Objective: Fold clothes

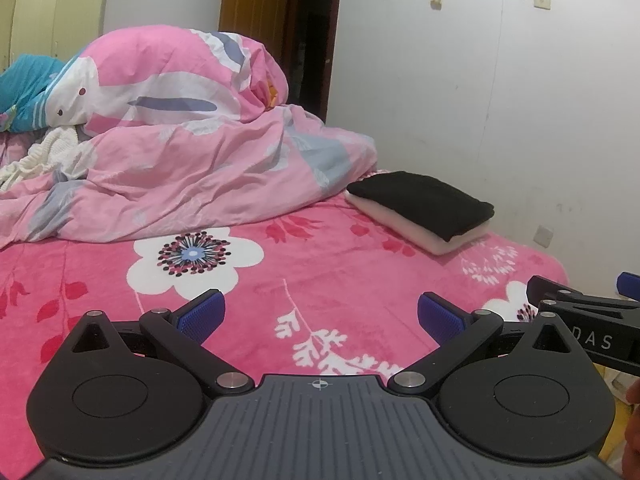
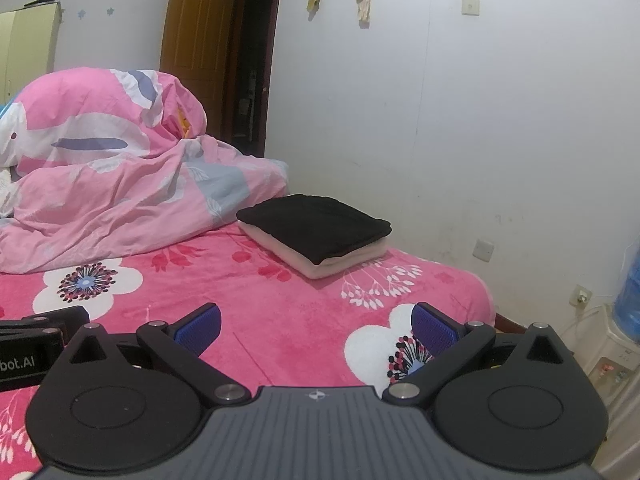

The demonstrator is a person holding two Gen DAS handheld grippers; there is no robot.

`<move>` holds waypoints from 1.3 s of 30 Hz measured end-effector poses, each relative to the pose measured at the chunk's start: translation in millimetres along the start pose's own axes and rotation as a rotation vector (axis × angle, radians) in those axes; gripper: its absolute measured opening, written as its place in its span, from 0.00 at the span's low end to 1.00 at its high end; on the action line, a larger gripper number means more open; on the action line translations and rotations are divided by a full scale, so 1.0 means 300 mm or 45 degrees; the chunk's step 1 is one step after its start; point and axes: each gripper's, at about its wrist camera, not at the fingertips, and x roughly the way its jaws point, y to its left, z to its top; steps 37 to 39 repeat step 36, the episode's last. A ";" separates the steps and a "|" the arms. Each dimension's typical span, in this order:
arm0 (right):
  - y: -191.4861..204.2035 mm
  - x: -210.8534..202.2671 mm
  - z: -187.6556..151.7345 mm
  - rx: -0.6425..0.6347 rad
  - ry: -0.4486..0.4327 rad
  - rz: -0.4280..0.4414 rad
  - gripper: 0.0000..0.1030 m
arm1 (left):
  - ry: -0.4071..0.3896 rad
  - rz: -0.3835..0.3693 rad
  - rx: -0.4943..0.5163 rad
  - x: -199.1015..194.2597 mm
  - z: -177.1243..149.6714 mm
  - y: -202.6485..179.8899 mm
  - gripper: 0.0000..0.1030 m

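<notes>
Left gripper [image 1: 321, 316] jaws spread wide, nothing between the blue ribbed pads [image 1: 202, 314], hovering low over the bed [image 1: 280, 280]. Right gripper [image 2: 316, 326] same: spread, empty, just beside the left one, side by side at the near edge. Ahead, toward the wall side of the bed, a folded stack: black garment [image 2: 316, 226] lying flat on top of a pale pink folded piece [image 2: 340, 262], edges roughly squared, resting on the blanket. Looks like those two are already done. Likely next candidates sit far back left: a white knit item [image 1: 44, 152] crumpled and part-buried under the pink quilt [image 1: 180, 152], with some teal fabric [image 1: 24, 88] behind it; can't tell if that one is clothing. Knit should be light, limp, stretchy, so it'll sag and bunch; best pinched at a hem or shoulder edge with both grippers, not mid-cloth. Ribbed pads should bite soft fabric fine, slip risk low. Blanket is plush fleece, pink floral print, may drag on cloth. Quilt is smooth cotton-like, heaped and wrinkled.
</notes>
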 end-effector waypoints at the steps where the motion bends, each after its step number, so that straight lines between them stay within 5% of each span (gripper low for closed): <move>1: 0.001 0.000 0.000 -0.001 0.000 0.001 1.00 | 0.000 0.000 -0.001 0.000 0.000 0.001 1.00; 39: 0.027 -0.004 -0.009 -0.010 0.011 -0.004 1.00 | 0.020 0.011 -0.004 0.005 -0.008 0.010 1.00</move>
